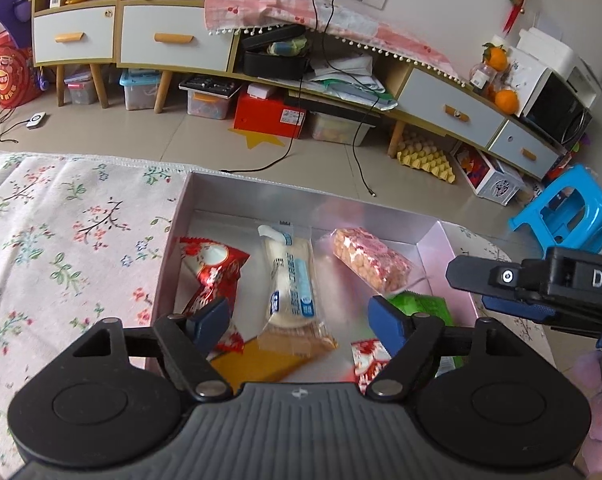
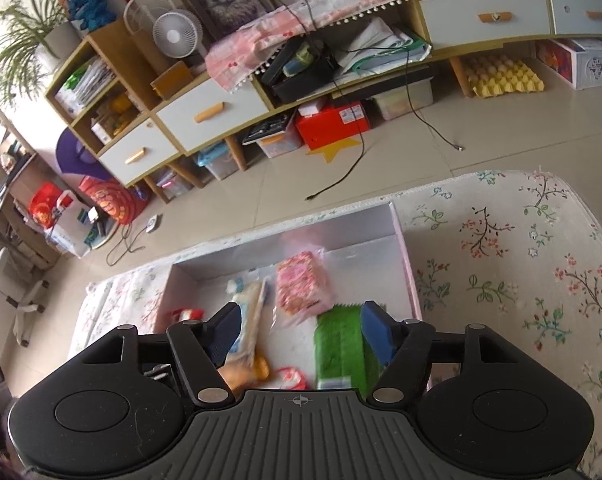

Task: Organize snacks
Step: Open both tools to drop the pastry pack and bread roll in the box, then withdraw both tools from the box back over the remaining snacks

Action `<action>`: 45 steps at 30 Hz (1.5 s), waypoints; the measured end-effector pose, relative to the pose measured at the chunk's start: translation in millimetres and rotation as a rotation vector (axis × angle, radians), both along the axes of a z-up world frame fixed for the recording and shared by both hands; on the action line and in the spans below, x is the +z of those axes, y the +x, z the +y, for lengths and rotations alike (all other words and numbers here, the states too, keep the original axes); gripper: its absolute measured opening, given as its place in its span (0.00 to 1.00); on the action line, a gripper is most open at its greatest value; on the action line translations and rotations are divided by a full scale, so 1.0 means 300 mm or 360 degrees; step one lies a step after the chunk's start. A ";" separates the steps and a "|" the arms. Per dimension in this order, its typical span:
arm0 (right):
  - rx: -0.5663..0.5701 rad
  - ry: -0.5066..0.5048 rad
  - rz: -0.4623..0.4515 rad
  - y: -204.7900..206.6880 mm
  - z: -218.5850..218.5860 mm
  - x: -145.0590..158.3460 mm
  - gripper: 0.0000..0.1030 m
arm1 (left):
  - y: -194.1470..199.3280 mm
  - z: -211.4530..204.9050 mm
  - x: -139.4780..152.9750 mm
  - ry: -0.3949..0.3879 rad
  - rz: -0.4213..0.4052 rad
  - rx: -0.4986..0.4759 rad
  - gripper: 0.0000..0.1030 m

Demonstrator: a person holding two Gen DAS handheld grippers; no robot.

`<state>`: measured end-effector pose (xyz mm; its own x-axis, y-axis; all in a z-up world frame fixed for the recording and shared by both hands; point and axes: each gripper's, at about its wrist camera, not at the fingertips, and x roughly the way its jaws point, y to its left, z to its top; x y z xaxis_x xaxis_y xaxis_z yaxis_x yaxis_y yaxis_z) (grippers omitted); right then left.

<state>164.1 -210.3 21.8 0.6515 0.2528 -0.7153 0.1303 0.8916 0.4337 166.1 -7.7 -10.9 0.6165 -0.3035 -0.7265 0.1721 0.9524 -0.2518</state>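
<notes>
Two hand-held claws over a snack box, both angled downward. The shallow pale box (image 1: pixel 183 216) sits on a surface covered by a floral cloth (image 1: pixel 61 240), with its far wall toward the tiled floor. Inside the box the packets lie flat in a rough row, which suggests sorting by kind: a red foil snack packet (image 1: pixel 211 268) against the left wall, a white-and-blue wrapped pastry (image 1: pixel 289 280) in the middle, a clear bag of pink-and-tan puffed biscuits (image 1: pixel 371 260) to its right, and a green packet (image 2: pixel 337 340) toward the right wall. Nearer the camera, an orange packet (image 1: pixel 237 364) and a second small red-and-white packet (image 1: pixel 367 356) lie partly hidden behind the claw body. The left claw (image 1: pixel 299 324) stands released, its blue pads (image 1: pixel 385 320) spread apart above the pastry with nothing pressed between them. The right claw (image 2: pixel 299 332), seen from the left wrist view as a black body at the right edge, is likewise released; its right pad overlaps the green packet in the picture, but no grip is visible. Judging from this layout, the snacks are already gathered in the box and both claws hover empty above it.
</notes>
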 end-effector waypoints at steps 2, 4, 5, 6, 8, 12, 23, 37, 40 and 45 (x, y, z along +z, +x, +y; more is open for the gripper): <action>0.0021 -0.0014 -0.0003 -0.028 0.011 0.015 0.66 | -0.018 0.004 0.010 0.0006 -0.0007 -0.0003 0.78; 0.0038 -0.0024 -0.0011 -0.053 0.018 0.026 0.69 | -0.038 0.008 0.019 0.0020 -0.0014 -0.0008 0.81; 0.0047 -0.0028 -0.0014 -0.067 0.022 0.032 0.69 | -0.049 0.010 0.023 0.0027 -0.0017 -0.0011 0.83; 0.0055 -0.0030 -0.0018 -0.082 0.025 0.039 0.69 | -0.058 0.011 0.027 0.0033 -0.0019 -0.0014 0.85; 0.0066 -0.0027 -0.0020 -0.107 0.027 0.048 0.69 | -0.077 0.015 0.032 0.0037 -0.0017 -0.0021 0.88; 0.0087 -0.0046 -0.0014 -0.162 0.037 0.061 0.77 | -0.119 0.036 0.034 0.0032 -0.0002 -0.0022 0.92; 0.0134 -0.0079 -0.0008 -0.313 0.071 0.057 0.83 | -0.234 0.133 0.031 0.0077 -0.0010 0.0038 0.98; 0.0286 -0.0271 -0.0013 -0.450 0.177 -0.014 0.87 | -0.358 0.222 -0.028 0.0169 -0.0032 0.0055 0.99; 0.0352 -0.0335 -0.0044 -0.473 0.205 -0.021 0.87 | -0.376 0.227 -0.041 0.0204 -0.0032 -0.0003 0.99; 0.0460 -0.0474 -0.0069 -0.506 0.248 -0.051 0.87 | -0.419 0.244 -0.068 0.0307 -0.0066 -0.0075 0.99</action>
